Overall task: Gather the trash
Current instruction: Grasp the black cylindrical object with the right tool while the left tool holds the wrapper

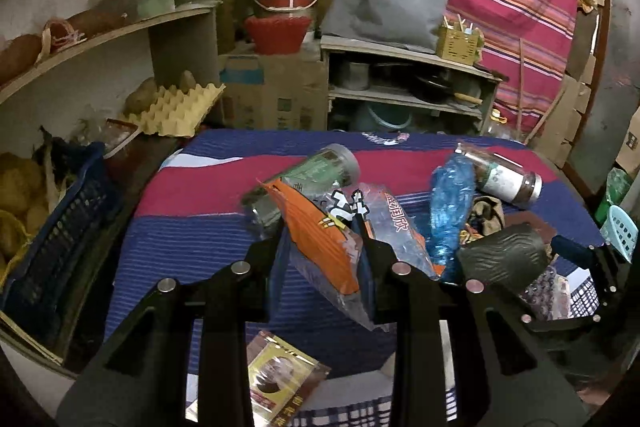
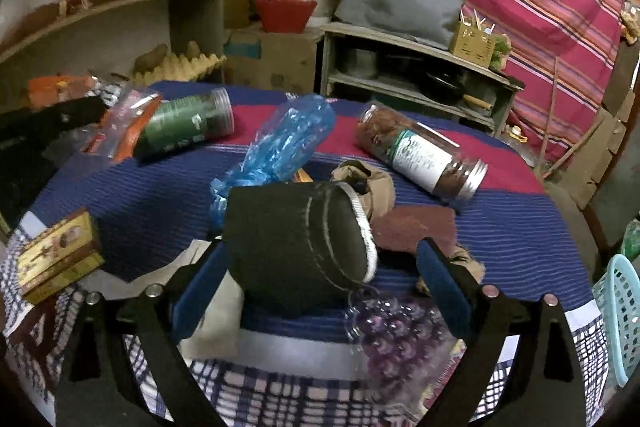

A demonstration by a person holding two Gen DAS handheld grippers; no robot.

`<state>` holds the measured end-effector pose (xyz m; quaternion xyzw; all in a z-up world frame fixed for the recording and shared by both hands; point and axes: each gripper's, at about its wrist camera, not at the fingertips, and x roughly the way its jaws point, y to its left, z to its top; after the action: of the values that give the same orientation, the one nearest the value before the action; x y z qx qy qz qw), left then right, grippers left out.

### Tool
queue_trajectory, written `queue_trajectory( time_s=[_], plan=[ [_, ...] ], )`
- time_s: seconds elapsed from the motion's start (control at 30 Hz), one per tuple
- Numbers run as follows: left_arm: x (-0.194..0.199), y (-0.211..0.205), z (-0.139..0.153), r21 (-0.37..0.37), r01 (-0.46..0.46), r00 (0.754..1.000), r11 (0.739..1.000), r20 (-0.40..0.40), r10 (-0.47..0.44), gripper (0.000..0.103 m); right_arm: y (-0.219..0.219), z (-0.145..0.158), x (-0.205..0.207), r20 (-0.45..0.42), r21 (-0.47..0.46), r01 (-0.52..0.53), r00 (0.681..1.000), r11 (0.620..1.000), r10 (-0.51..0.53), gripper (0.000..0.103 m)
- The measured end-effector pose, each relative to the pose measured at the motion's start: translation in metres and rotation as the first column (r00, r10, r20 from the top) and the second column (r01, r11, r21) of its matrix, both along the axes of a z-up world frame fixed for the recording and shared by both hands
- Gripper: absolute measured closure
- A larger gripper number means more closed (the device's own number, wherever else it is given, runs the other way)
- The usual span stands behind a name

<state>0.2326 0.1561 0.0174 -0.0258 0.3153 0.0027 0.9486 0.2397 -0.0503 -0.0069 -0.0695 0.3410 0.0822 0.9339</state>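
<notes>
A: Holding an orange snack wrapper [image 1: 320, 239] in the left claw [image 1: 323, 247], pads pinched on it abt midway, top sticking up past the tips, clear bottom end hanging below, off the bench [image 1: 192, 239].

B: And the right claw [image 2: 320, 267]?

A: Jaws spread wide, nothing gripped. They straddle a black can [image 2: 296, 247] lying on its side. Left pad looks close to or touching the can's dark side; right pad is apart from the silver rim. Can't tell for sure abt contact on the left.

B: Which way does the can's long axis run?

A: Roughly across the gap, base toward the left pad, rim end toward the right pad and tilted a bit away. So I reckon closing would catch it end to end, not round the belly. A wrist roll might suit better, imo.

B: What else sits near the can?

A: Crushed blue bottle [image 2: 280, 143] just behind it. Green-label jar [image 2: 184, 131] well behind-left, on its side. Brown-filled jar [image 2: 424, 155] behind-right, also lying down. Gold packet [image 2: 60, 259] to the can's left, clear purple tray [image 2: 396, 335] just in front-right.

B: Nearer hand for the can?

A: Right, easily. Left is busy w/ the wrapper. A pale blue basket [image 2: 620, 319] is off to the far right; prob the bin, can't confirm.
</notes>
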Motion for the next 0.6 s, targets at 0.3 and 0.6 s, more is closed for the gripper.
queue_trajectory(
  time_s=[0.3, 0.6],
  plan=[
    [0.003, 0.012, -0.011, -0.014, -0.016, 1.0, 1.0, -0.015, 0.016, 0.074, 0.006, -0.008, 0.013, -0.043, 0.03, 0.014, 0.999, 0.999, -0.012, 0.01],
    [0.006, 0.012, -0.013, -0.008, -0.015, 1.0, 1.0, -0.018, 0.015, 0.074, -0.007, -0.005, 0.011, -0.037, 0.088, -0.014, 0.999, 0.996, 0.018, 0.013]
  ],
)
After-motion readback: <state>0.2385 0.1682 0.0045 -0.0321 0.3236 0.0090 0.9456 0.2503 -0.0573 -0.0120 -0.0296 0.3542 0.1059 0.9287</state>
